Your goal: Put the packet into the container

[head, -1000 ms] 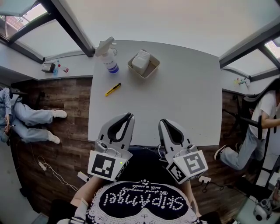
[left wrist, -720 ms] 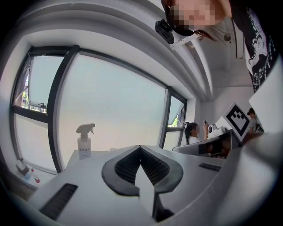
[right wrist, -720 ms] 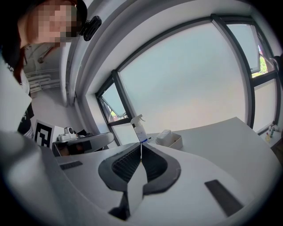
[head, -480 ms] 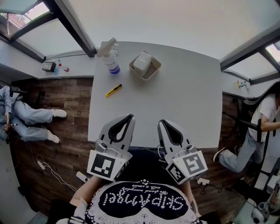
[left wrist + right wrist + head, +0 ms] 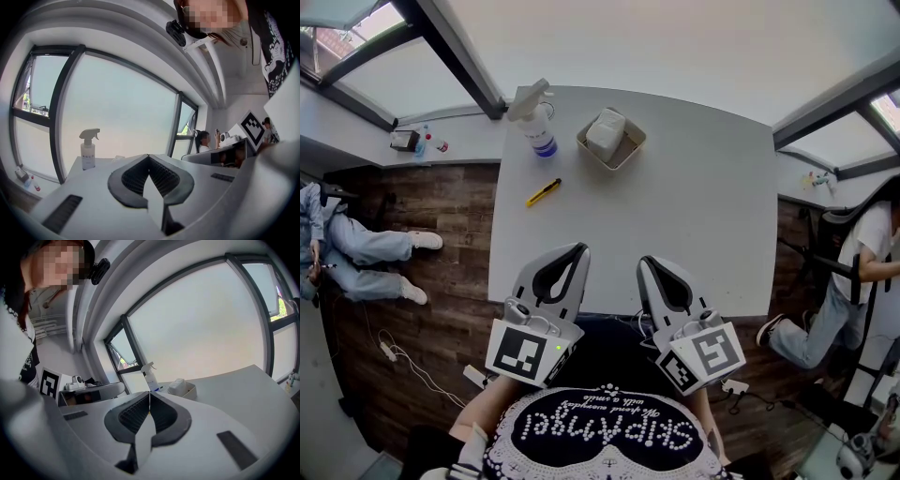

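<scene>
A white packet lies inside the tan container at the far side of the white table. The same packet and container show small in the right gripper view. My left gripper hangs over the table's near edge, its jaws shut with nothing between them. My right gripper is beside it, also shut and empty. In the left gripper view the left gripper points across the table; in the right gripper view the right gripper points toward the container.
A white spray bottle stands left of the container, also seen as a spray bottle from the left gripper. A yellow utility knife lies on the table's left part. People are on the floor at left and right.
The view shifted very slightly; both grippers stay in place over the near edge.
</scene>
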Tool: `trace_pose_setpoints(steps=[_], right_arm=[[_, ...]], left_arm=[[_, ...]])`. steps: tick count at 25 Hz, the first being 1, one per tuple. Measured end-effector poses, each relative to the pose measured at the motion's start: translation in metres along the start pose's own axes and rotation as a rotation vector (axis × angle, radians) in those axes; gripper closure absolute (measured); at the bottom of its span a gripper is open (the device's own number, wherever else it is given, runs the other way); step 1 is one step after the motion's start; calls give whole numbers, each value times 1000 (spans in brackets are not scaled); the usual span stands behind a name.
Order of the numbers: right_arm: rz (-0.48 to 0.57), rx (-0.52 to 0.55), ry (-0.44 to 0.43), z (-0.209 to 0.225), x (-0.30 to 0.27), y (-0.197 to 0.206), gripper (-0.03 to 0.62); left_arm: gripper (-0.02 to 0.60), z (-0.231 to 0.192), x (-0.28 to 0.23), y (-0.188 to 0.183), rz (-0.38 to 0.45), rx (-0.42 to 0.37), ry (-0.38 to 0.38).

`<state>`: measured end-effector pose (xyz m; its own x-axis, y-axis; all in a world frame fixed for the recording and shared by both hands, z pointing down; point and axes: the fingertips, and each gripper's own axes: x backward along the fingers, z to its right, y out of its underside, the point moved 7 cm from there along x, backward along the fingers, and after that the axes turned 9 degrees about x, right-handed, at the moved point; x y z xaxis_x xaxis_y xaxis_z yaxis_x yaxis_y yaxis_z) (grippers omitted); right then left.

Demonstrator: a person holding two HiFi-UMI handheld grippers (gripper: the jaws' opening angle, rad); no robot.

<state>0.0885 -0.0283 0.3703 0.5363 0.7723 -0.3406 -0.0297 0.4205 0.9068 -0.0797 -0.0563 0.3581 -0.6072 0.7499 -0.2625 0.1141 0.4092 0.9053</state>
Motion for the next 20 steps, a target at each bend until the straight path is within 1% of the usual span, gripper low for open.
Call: trace_pose_setpoints(steps=[3, 7, 13, 16, 20], right_arm=[[0, 6, -9, -1, -1, -1, 579], [-10, 19, -19, -4, -2, 0, 579], [-13, 25, -26, -5, -4, -1, 580], [-13, 27, -30, -5, -4, -1, 580], [-15, 29, -32, -6, -4, -2, 580]], left_arm=[[572, -1, 0, 3, 10, 7, 12], [572, -2, 1, 0, -11, 18, -7], [572, -4, 1, -1, 1, 14, -1], [572, -4, 1, 0, 17, 13, 16], [572, -4, 2, -5, 16, 19, 6]])
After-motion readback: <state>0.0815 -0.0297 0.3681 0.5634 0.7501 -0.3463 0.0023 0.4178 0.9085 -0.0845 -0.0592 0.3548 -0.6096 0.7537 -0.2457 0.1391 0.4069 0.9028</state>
